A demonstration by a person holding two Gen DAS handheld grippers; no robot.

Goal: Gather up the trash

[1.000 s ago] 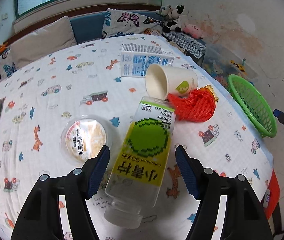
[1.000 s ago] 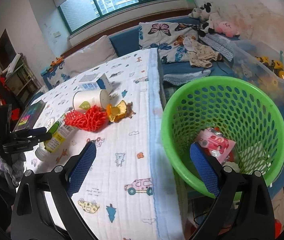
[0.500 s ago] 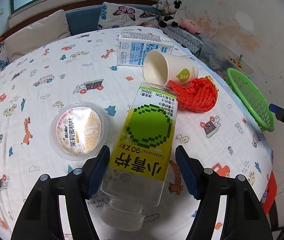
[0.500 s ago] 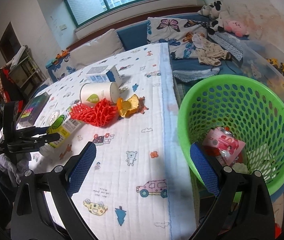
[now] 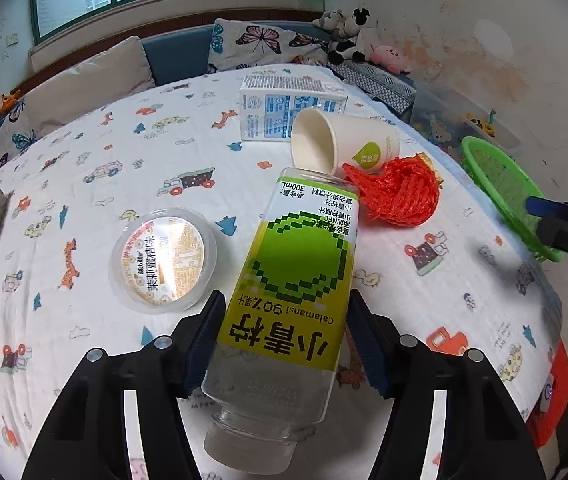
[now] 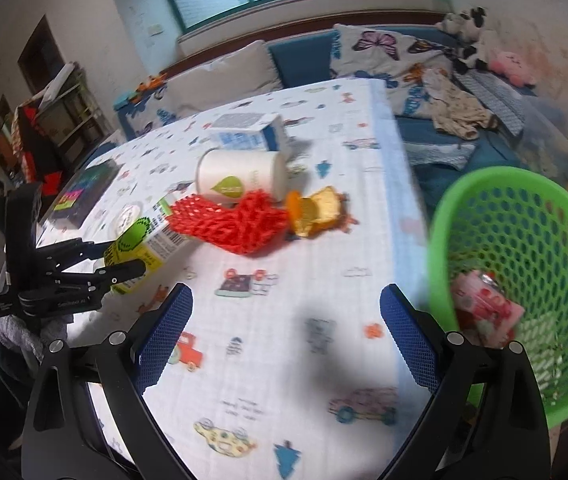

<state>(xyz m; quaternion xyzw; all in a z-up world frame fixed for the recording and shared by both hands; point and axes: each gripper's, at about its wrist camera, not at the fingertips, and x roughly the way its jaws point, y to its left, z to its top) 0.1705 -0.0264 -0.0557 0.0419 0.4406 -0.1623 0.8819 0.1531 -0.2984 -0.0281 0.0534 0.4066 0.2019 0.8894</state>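
Left gripper (image 5: 284,340) jaws are clamping the bottle (image 5: 296,280) near its neck; smooth plastic risks slipping. Right gripper (image 6: 286,332) is hovering, jaws apart, beside the basket (image 6: 524,280).

Glossy clear plastic bottle (image 5: 292,292), cloth tablecloth (image 5: 124,168)

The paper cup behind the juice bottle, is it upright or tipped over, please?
Tipped over: the paper cup lies on its side on the tablecloth, its open mouth facing the camera.

Table (image 5: 84,152) bears carton (image 5: 284,110), cup (image 5: 340,142), tub (image 5: 164,260).
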